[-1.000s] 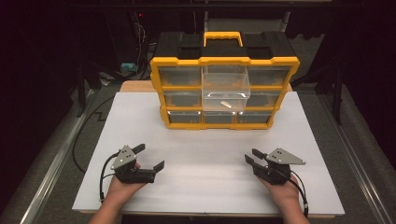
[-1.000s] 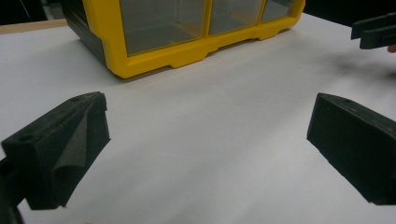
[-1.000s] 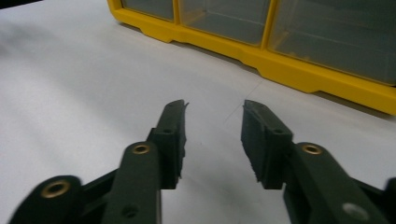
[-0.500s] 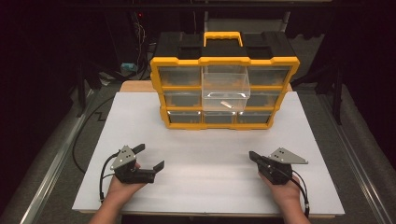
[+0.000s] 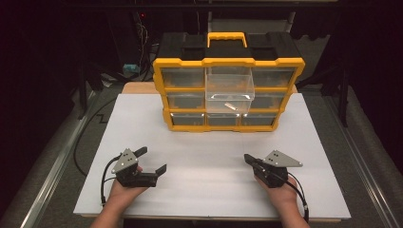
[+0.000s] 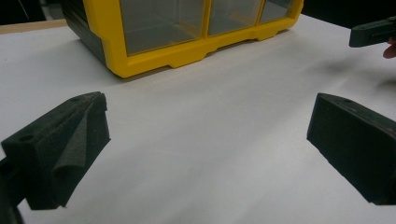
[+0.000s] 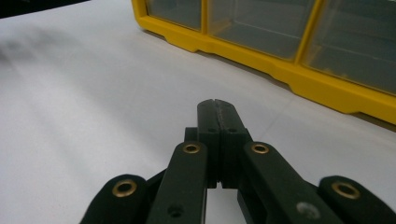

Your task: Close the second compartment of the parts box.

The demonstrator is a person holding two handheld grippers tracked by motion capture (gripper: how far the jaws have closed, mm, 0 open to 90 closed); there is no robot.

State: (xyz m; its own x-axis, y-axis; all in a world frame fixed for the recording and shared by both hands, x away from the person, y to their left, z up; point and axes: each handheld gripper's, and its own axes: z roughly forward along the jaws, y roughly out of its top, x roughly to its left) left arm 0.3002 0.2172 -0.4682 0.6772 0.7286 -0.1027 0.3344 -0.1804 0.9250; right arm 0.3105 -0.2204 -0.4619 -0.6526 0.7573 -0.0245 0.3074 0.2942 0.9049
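A yellow and black organiser box (image 5: 228,85) with clear drawers stands at the back of the white board (image 5: 209,156). Its middle drawer (image 5: 229,92) is pulled out and holds a small pale piece (image 5: 231,106). My left gripper (image 5: 151,161) rests on the board at the near left, jaws wide open with nothing between them; its foam pads (image 6: 70,144) frame bare board. My right gripper (image 5: 248,160) rests at the near right with its jaws pressed together and empty; the shut fingertips (image 7: 216,112) point toward the organiser's bottom row (image 7: 280,42).
The organiser's yellow base (image 6: 177,56) lies ahead of the left gripper. The right gripper's tip (image 6: 373,32) shows at the far right of the left gripper view. Dark floor and metal rails (image 5: 52,161) flank the board. A black cable (image 5: 90,123) trails at the left.
My right gripper has gone from open to shut. The left gripper and the organiser have stayed where they were.
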